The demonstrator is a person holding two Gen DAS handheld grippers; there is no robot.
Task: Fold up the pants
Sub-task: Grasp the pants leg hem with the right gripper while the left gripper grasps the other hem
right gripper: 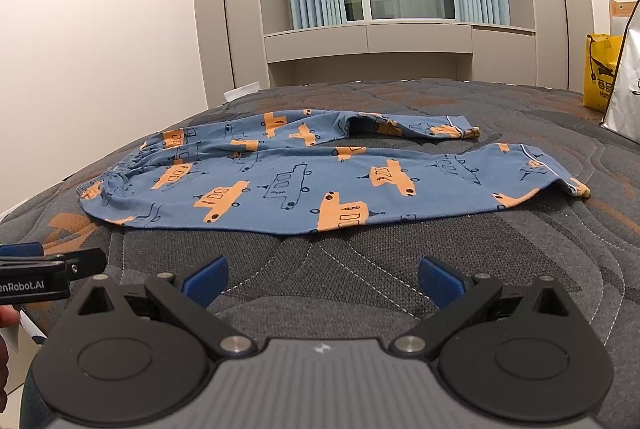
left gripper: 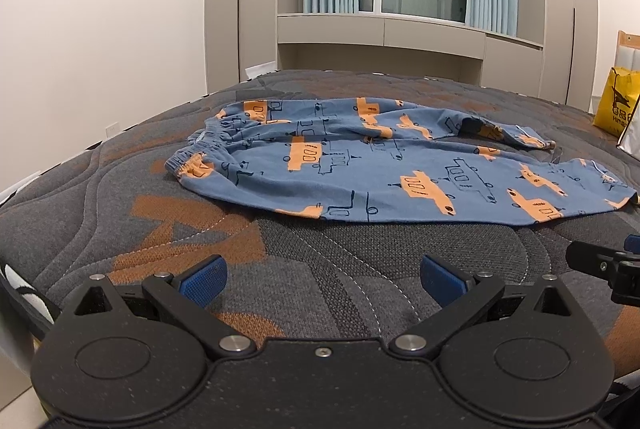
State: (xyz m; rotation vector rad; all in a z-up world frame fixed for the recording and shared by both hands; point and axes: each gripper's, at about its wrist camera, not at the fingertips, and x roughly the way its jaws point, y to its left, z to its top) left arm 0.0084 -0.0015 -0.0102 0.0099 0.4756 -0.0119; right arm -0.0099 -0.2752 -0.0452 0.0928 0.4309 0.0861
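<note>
Pants (left gripper: 360, 173) lie flat on the bed (left gripper: 120, 229), ahead of both grippers, long axis running left-right across the view. Waistband (left gripper: 200, 145) is at the left end, so it's nearer the left gripper (left gripper: 322, 279); the near leg's cuff (right gripper: 576, 187) is at the right end, nearer the right gripper (right gripper: 322, 279). Legs are splayed apart, far leg angled away. Left gripper: spread wide, holding nothing, hovering over bare mattress short of the near hem. Right gripper: same, wide and empty, no cloth contact. My read: folding not yet begun; each side takes its own end.
</note>
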